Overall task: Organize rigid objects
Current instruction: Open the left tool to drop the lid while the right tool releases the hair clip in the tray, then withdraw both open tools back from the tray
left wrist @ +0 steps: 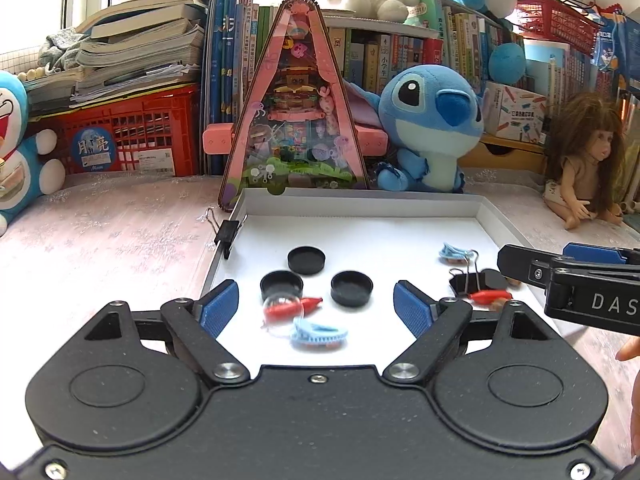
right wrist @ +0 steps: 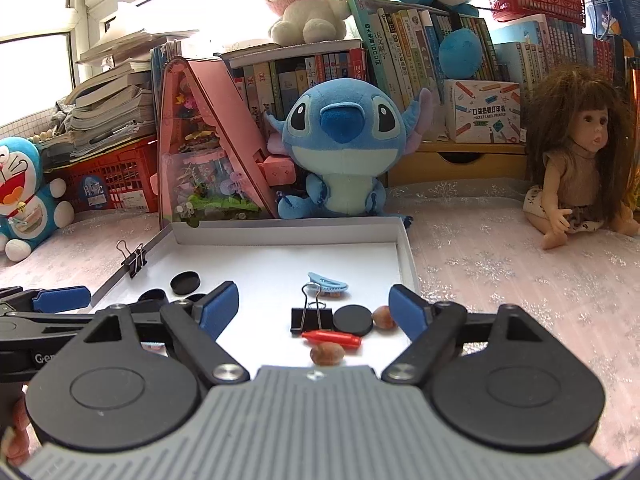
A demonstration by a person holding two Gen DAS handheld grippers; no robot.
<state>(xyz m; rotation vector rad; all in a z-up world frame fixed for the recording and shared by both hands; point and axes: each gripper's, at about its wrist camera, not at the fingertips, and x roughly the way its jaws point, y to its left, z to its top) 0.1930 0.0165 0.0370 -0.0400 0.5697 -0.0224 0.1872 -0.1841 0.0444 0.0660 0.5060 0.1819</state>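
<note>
In the left wrist view the left tool (left wrist: 316, 308) is hovering with its blue pads spread wide, gripping nothing. Between them, low in the centre of the frame, a clear dome (left wrist: 283, 315) is lying over a red crayon-like piece (left wrist: 310, 303), with a blue hair clip (left wrist: 318, 334) just below it. Three black caps (left wrist: 306, 259) are sitting slightly higher on the floor of the white tray (left wrist: 360, 208).

In the right wrist view the right tool (right wrist: 314, 306) is also standing spread, empty. Between its pads, at centre frame, a black binder clip (right wrist: 312, 318) is lying beside a black disc (right wrist: 353, 320); a red piece (right wrist: 332, 338) is touching a brown nut (right wrist: 327, 354) beneath, and a second nut (right wrist: 383, 317) is resting near the right pad. A second blue clip (right wrist: 328, 282) is lying just above the binder clip.

Another binder clip (right wrist: 134, 258) is gripping the tray's left rim. Behind the tray, a blue plush (right wrist: 340, 148) is sitting at mid-frame on the table (right wrist: 520, 280).
</note>
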